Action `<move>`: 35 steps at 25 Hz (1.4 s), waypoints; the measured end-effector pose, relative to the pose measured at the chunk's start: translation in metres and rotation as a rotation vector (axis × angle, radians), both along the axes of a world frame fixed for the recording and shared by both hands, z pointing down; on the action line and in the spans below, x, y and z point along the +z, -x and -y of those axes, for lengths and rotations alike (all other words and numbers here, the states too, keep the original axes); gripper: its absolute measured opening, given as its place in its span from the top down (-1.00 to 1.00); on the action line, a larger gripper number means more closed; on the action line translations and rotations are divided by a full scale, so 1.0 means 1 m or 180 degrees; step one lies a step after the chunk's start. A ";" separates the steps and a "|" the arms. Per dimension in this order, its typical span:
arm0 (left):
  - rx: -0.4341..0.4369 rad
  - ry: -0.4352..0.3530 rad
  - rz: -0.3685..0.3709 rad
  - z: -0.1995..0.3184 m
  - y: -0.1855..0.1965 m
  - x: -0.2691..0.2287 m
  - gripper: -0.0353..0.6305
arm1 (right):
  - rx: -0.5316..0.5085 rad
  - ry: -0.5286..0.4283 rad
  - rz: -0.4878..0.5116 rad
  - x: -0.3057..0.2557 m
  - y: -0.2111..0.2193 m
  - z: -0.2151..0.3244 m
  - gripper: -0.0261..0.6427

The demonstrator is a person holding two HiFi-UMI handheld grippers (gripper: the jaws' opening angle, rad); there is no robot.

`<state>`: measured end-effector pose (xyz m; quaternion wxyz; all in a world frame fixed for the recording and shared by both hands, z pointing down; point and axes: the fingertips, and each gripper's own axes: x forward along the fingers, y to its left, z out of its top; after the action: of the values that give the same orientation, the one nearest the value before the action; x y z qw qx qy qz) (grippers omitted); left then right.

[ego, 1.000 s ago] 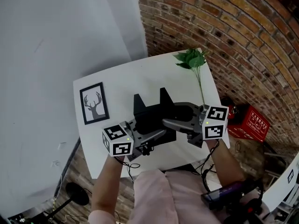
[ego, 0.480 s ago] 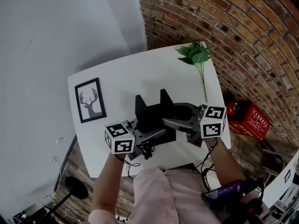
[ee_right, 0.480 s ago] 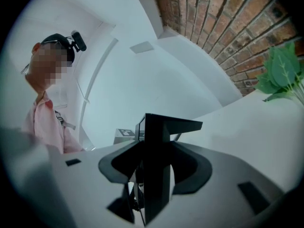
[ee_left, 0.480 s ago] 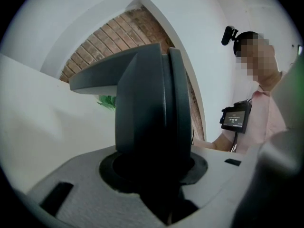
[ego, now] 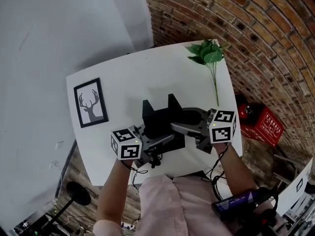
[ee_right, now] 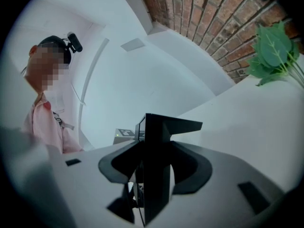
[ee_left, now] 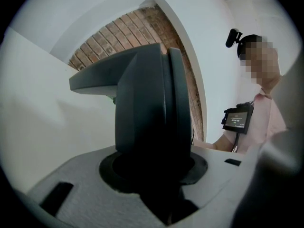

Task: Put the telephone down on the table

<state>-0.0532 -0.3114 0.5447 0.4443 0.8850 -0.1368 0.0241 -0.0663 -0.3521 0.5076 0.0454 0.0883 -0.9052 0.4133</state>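
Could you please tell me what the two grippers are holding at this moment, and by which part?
Both hold the telephone: the left gripper is clamped on its left side, the right gripper on its right side.

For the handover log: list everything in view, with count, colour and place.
telephone: one, black, over the table's near half, gripped from both sides.
deer picture: one, black-framed, flat near the table's left edge.
leafy sprig: one, green, table's far right corner.
table: one, white, centre of view.
crate: one, red, on the floor right of the table.
left gripper: one, grey, shut on the telephone.
right gripper: one, grey, shut on the telephone.
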 end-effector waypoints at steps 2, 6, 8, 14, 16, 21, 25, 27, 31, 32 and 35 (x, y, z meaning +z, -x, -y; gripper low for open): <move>-0.0004 0.0052 -0.0016 0.001 0.001 0.007 0.39 | -0.0006 0.0043 -0.0014 0.008 0.001 0.002 0.33; -0.0024 0.0144 -0.0027 0.002 0.000 0.017 0.39 | 0.0001 0.0126 -0.0027 0.018 0.000 0.003 0.32; -0.0030 0.0187 -0.0022 0.003 -0.001 0.022 0.39 | 0.0004 0.0172 -0.0023 0.023 -0.001 0.004 0.32; -0.0040 0.0317 -0.0044 0.000 -0.001 0.032 0.39 | 0.0002 0.0285 -0.0041 0.035 0.000 0.003 0.32; -0.0058 0.0353 -0.0052 -0.002 0.000 0.033 0.39 | 0.0005 0.0310 -0.0034 0.038 0.000 0.001 0.32; -0.0087 0.0465 -0.0063 -0.003 -0.002 0.037 0.39 | 0.0006 0.0378 -0.0030 0.042 0.000 0.001 0.32; -0.0062 0.0547 -0.0070 -0.005 -0.003 0.043 0.39 | 0.0010 0.0443 -0.0047 0.050 -0.002 -0.001 0.32; -0.0048 0.0605 -0.0074 -0.006 -0.003 0.047 0.39 | 0.0020 0.0491 -0.0037 0.055 -0.002 -0.001 0.32; -0.0050 0.0798 -0.0109 -0.006 -0.003 0.050 0.39 | 0.0043 0.0605 0.0007 0.060 -0.002 0.000 0.32; -0.0053 0.0850 -0.0111 -0.007 -0.003 0.051 0.39 | 0.0049 0.0641 0.0021 0.061 -0.002 0.000 0.32; -0.0045 0.0925 -0.0113 -0.006 -0.005 0.053 0.39 | 0.0055 0.0717 0.0071 0.064 -0.003 0.001 0.33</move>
<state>-0.0486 -0.3052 0.5975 0.5703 0.8106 -0.1302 0.0248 -0.0630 -0.3531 0.5717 0.0414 0.0859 -0.8527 0.5136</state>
